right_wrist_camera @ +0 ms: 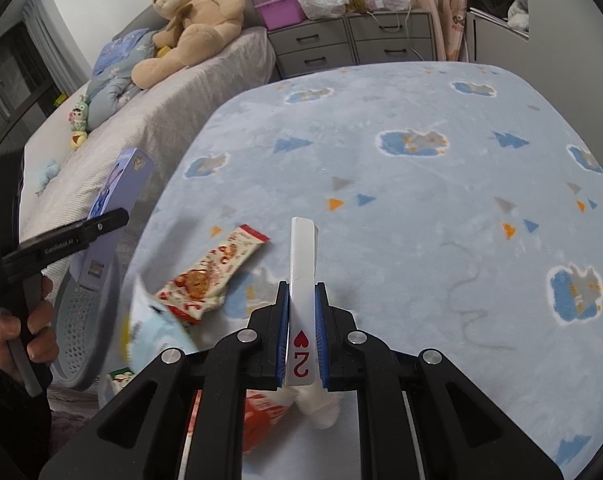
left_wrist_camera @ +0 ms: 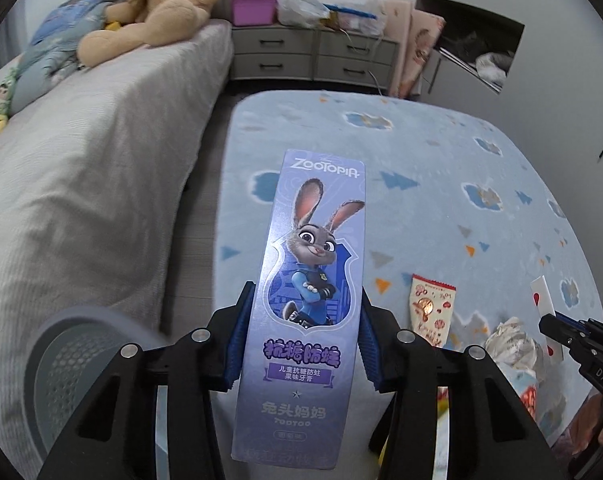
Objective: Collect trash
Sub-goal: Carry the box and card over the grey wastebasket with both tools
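One purple toothpaste box (left_wrist_camera: 301, 304), rabbit print

Low bed w/ pale blue fleece cover (right_wrist_camera: 401, 184), printed w/ clouds, small blue, grey & orange triangles. On it, near the close edge: red-and-cream printed snack wrapper (right_wrist_camera: 213, 276), flat, long axis diagonal; crumpled white tissue wad (left_wrist_camera: 511, 344) just beside it; orange-red packet (right_wrist_camera: 261, 420) at the near edge, partly hidden. Second bed w/ grey ribbed cover (left_wrist_camera: 101, 184) alongside, floor strip between. On that one: big tan teddy bear (left_wrist_camera: 157, 8), blue patterned pillow (left_wrist_camera: 57, 44), small green-hooded doll (right_wrist_camera: 79, 120).
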